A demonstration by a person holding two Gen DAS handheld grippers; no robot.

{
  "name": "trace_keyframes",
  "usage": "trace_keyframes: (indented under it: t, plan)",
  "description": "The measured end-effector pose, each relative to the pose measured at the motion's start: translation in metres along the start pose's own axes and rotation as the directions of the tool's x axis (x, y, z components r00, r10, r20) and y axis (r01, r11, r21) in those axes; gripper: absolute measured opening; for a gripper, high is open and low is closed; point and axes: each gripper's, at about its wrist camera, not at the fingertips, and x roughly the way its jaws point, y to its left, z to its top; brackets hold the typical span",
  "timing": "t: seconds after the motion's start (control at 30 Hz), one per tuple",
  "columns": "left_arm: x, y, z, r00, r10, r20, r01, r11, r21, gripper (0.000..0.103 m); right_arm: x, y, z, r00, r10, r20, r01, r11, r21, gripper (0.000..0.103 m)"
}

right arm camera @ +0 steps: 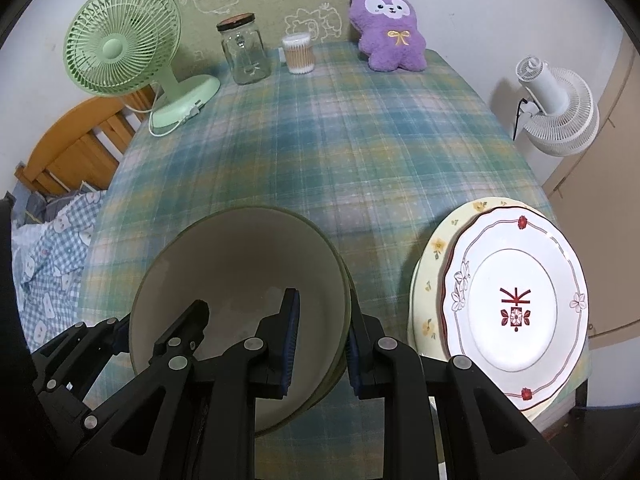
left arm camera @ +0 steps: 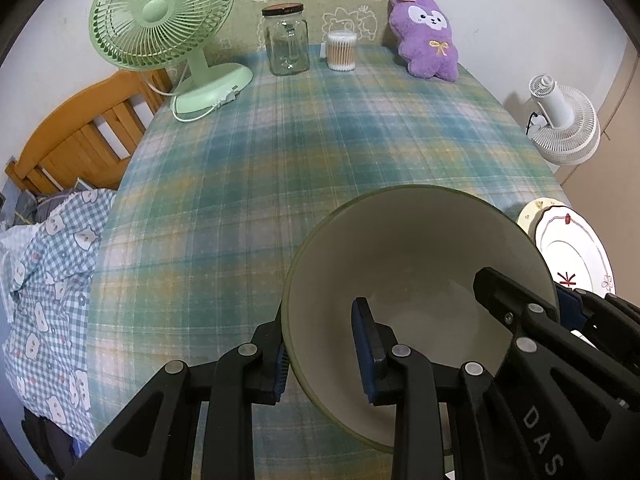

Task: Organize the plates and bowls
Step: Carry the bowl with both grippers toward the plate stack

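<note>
Both grippers are clamped on the bowl point(right arm camera: 240, 300), the left gripper point(left arm camera: 324, 356) on its left rim, the right gripper point(right arm camera: 322, 340) on its right rim, with the plate stack point(right arm camera: 516, 304) lying just beside it toward the frame's lower right.

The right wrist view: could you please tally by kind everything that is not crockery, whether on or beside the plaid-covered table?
Fans: 2 (green desk fan, white fan)
Jars: 1 (clear glass jar with dark lid)
Tubs: 1 (round tub of cotton swabs)
Toys: 1 (purple plush toy)
Total: 5
</note>
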Motion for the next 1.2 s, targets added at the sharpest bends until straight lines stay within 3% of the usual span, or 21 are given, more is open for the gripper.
trace_keyframes:
  t: [0.23, 0.37, 0.6, 0.7, 0.83, 1.03, 1.07, 1.13, 1.2]
  plan:
    - [0.002, 0.001, 0.000, 1.000, -0.027, -0.015, 0.027, 1.000, -0.012, 0.031, -0.001, 0.003, 0.002, 0.999, -0.024, -0.031, 0.023, 1.000, -0.019, 0.024]
    - [0.001, 0.002, 0.001, 1.000, -0.026, -0.009, 0.026, 1.000, -0.014, 0.032, -0.007, 0.010, 0.006, 0.995, -0.105, -0.002, 0.104, 0.993, -0.061, 0.024]
    - [0.004, 0.001, 0.002, 0.999, -0.043, -0.022, 0.043, 0.999, -0.022, 0.032, -0.006, 0.009, 0.008, 0.992, -0.125, -0.005, 0.124, 0.990, -0.072, 0.024]
    - [0.002, 0.000, 0.002, 1.000, -0.025, -0.008, 0.025, 1.000, -0.002, 0.037, -0.003, 0.007, 0.006, 0.991, -0.130, -0.010, 0.130, 0.990, -0.060, 0.025]
    - [0.002, -0.002, 0.001, 1.000, -0.023, -0.002, 0.023, 0.999, 0.022, 0.052, 0.003, 0.006, 0.006, 0.989, -0.145, -0.025, 0.144, 0.988, -0.056, 0.025]
    - [-0.001, 0.000, 0.002, 0.999, -0.031, 0.024, 0.031, 0.999, 0.014, 0.053, -0.003, 0.000, 0.006, 0.990, -0.142, 0.009, 0.143, 0.989, -0.033, 0.025]
    - [-0.001, 0.001, 0.003, 0.999, -0.026, 0.029, 0.025, 1.000, 0.014, 0.053, -0.004, -0.001, 0.006, 0.991, -0.134, 0.016, 0.135, 0.990, -0.040, 0.024]
    - [-0.001, 0.000, 0.004, 0.999, -0.021, 0.034, 0.020, 1.000, 0.019, 0.053, -0.003, -0.001, 0.007, 0.994, -0.109, 0.011, 0.109, 0.993, -0.044, 0.012]
    - [0.000, 0.000, 0.004, 0.999, -0.017, 0.033, 0.016, 0.999, 0.028, 0.053, -0.002, 0.002, 0.008, 0.993, -0.114, 0.018, 0.115, 0.992, -0.058, 0.012]
